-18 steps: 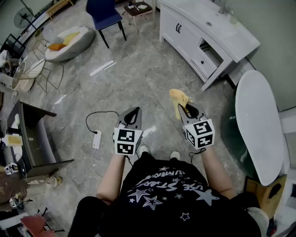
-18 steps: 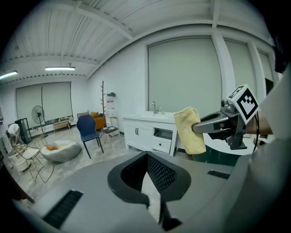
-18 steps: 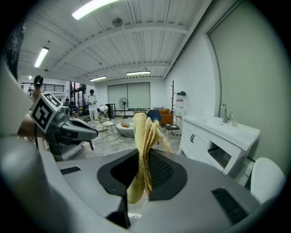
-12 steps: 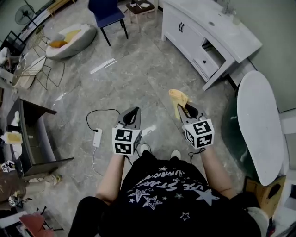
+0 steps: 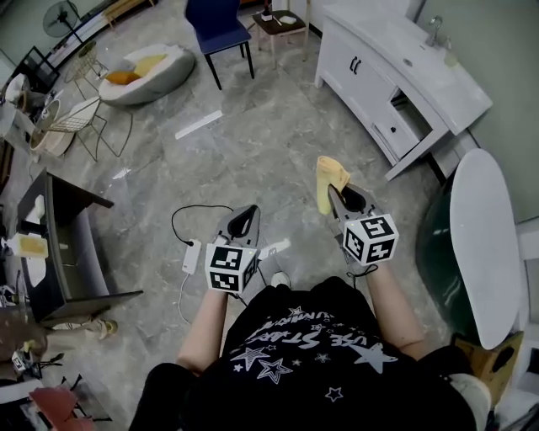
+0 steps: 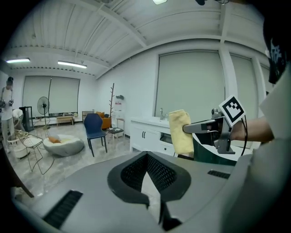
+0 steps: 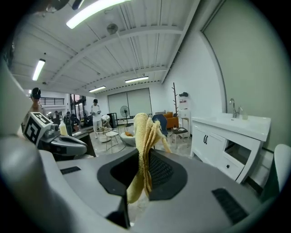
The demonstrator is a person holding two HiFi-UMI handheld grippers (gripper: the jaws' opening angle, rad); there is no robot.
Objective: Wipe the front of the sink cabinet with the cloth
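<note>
Currently the right gripper (image 5: 333,192) is clamped on a yellow terry cloth (image 5: 329,174); the right gripper view shows the fabric pinched between both jaws, one bunched fold standing above them and a shorter end hanging below. The left gripper (image 5: 250,211) has its jaws together with nothing between them, as the left gripper view confirms. Both grippers are held out in front of the person, level with each other and apart, above a grey marbled tile floor (image 5: 253,143). The white sink cabinet (image 5: 364,74) stands at the far right of the scene, with a white countertop, a chrome faucet (image 5: 434,30) at its far end, and an open recess (image 5: 412,114) in its front toward the near end. The cloth is well apart from the cabinet front and does not touch it. A white oval surface (image 5: 484,240) lies near right, just beside the right forearm. A white power strip with a black cable (image 5: 191,255) lies on the floor to the left of the left gripper. A blue chair (image 5: 217,21) stands at the far centre, and a white floor cushion (image 5: 143,71) lies far left.
</note>
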